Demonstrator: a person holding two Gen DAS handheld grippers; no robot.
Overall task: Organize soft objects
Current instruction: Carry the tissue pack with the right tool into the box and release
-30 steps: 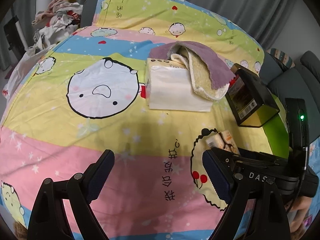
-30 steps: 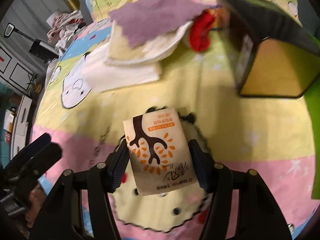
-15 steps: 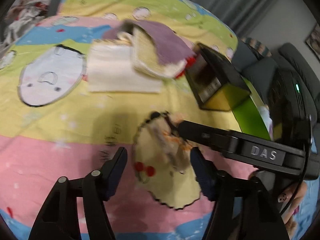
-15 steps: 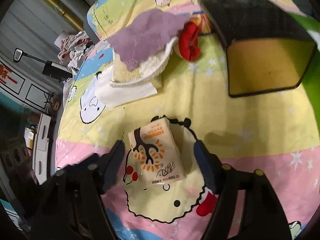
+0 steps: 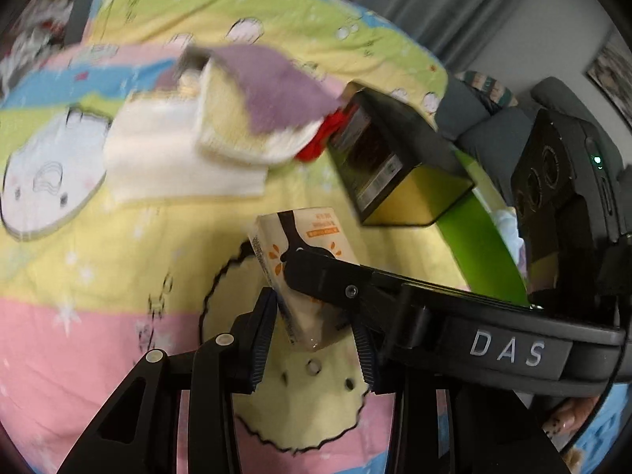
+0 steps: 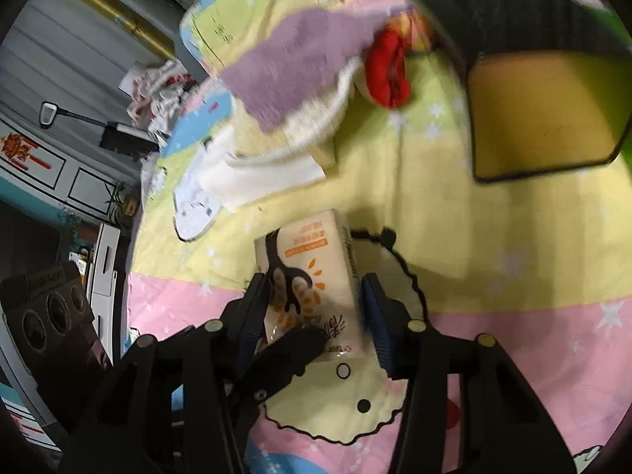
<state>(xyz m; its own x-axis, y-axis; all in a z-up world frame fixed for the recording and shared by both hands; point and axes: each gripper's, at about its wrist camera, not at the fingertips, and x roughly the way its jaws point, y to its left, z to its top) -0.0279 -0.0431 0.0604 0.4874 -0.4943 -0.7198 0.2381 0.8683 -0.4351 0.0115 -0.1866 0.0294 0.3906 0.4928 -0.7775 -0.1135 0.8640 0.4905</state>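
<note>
Cartoon bedsheet (image 5: 98, 260), grey curtains (image 5: 434, 4) behind

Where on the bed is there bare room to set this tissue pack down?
Free: the pink and yellow bedspread to the picture's left of the tissue pack, below the white folded cloth; also the yellow strip between pack and black box. Crowded: around the purple towel, red item and box.
</note>
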